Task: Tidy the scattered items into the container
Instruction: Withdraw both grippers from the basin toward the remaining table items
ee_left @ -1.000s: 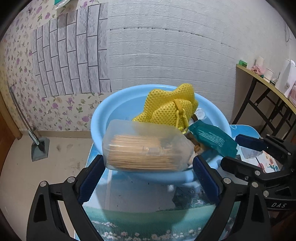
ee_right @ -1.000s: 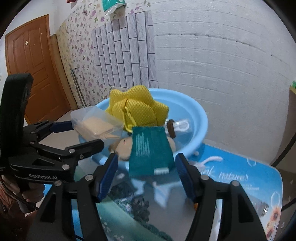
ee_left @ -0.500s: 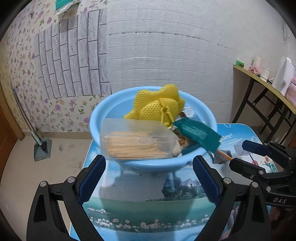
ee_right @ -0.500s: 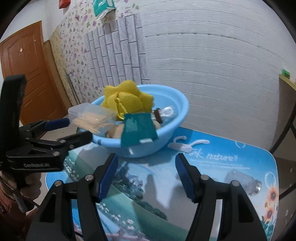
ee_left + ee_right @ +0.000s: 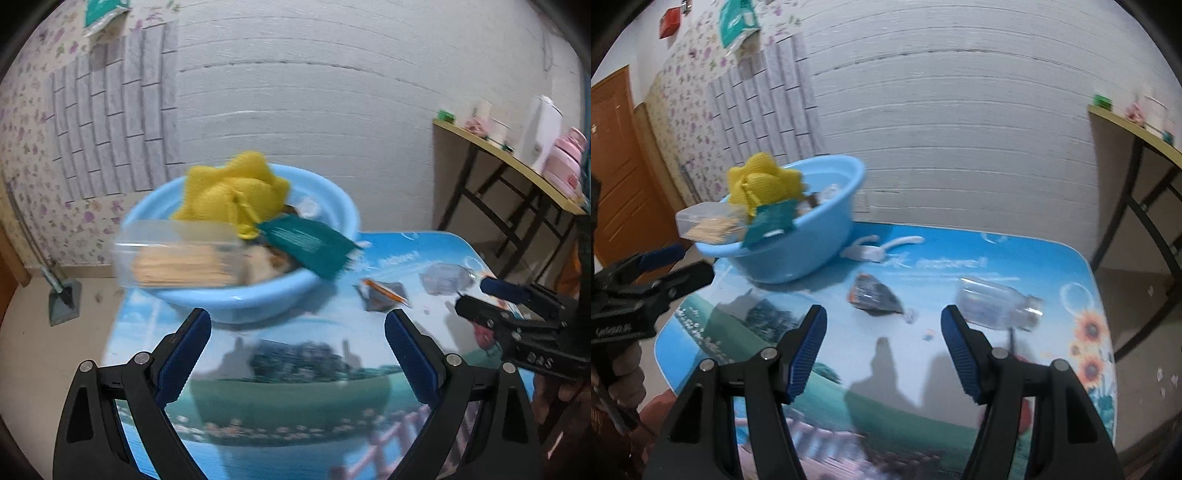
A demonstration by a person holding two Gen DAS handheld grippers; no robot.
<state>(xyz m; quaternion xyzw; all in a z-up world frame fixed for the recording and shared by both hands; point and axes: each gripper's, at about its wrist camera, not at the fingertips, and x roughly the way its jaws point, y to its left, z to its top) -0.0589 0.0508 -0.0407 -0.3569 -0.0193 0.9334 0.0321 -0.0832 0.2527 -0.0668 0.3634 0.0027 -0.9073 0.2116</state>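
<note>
A light blue basin point(image 5: 236, 301) point(image 5: 798, 258) stands at the far left of the table. In it lie a yellow mesh pouch point(image 5: 236, 192) point(image 5: 764, 184), a clear box of toothpicks point(image 5: 177, 254) point(image 5: 709, 223) and a teal packet point(image 5: 310, 245) point(image 5: 772, 221), both overhanging the rim. A dark snack packet point(image 5: 384, 293) point(image 5: 875, 299), a clear plastic bottle point(image 5: 443, 277) point(image 5: 993, 306) and a white hanger point(image 5: 879, 249) lie on the table. My left gripper point(image 5: 297, 350) point(image 5: 679, 266) is open and empty before the basin. My right gripper point(image 5: 882, 349) point(image 5: 476, 295) is open and empty near the snack packet.
The table point(image 5: 960, 369) has a blue printed cover with a landscape and sunflowers. A white brick wall is behind it. A side table point(image 5: 517, 166) with cups and bottles stands at the right. A door point(image 5: 617, 166) is at the far left.
Both grippers have pulled back from the basin, leaving the toothpick box and the teal packet in it. The right gripper has swung right, so the snack packet and bottle now show.
</note>
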